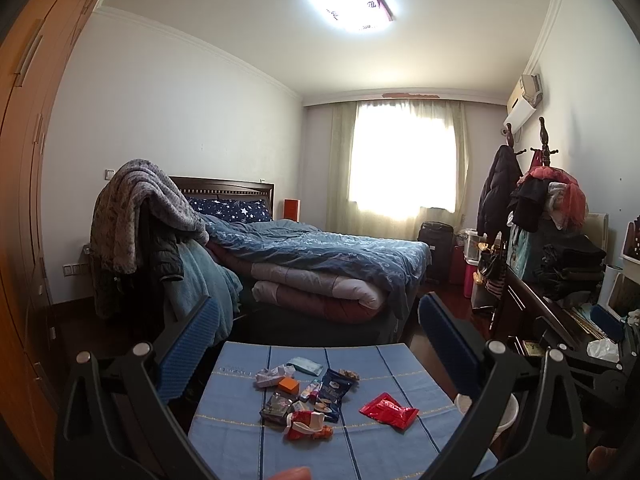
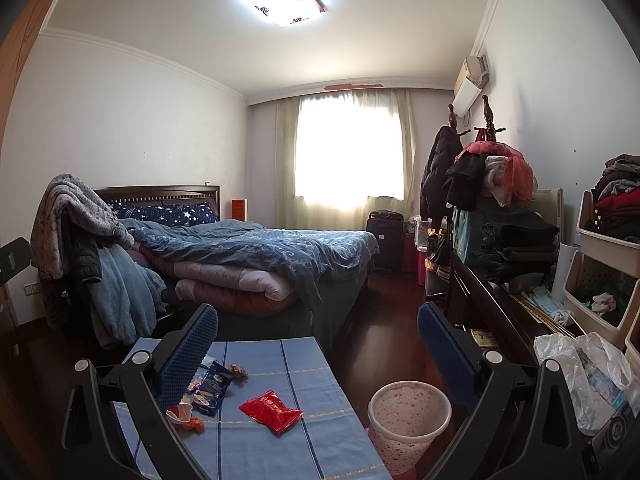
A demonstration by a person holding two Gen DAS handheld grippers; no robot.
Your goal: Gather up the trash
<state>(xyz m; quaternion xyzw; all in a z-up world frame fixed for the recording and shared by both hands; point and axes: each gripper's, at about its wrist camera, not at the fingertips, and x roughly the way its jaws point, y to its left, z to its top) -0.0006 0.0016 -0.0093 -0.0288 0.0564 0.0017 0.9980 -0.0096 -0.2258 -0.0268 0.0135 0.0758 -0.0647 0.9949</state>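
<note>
- the left gripper (image 1: pixel 318 330) is held up above the table (image 1: pixel 416 432) with its two blue pads wide apart, and nothing is between them
- the right gripper (image 2: pixel 318 332) is wide apart too and holds nothing; both look ready to reach down for the first piece, i think
- the trash sits in a little heap in the middle of the blue striped cloth on the table: a dark blue snack bag (image 1: pixel 334 390), a small orange box (image 1: pixel 289 385), a crumpled white paper (image 1: pixel 272 374) and a red and white wrapper (image 1: pixel 306 426)
- a red wrapper (image 2: pixel 271 411) lies flat by itself, a bit apart from the heap and on the side nearer the bin
- the trash bin (image 2: pixel 408 420) stands on the dark floor just beside the table on the right, its mouth open and facing up, so things can drop straight in
- none of the trash is in the bin that i can see, so the job looks hardly begun
- the room is a bedroom with a bed (image 1: pixel 328 252) piled with blue covers behind the table, a bright window (image 2: pixel 348 152) at the far wall, and a dark dresser (image 2: pixel 492 304) with stacked clothes on the right
</note>
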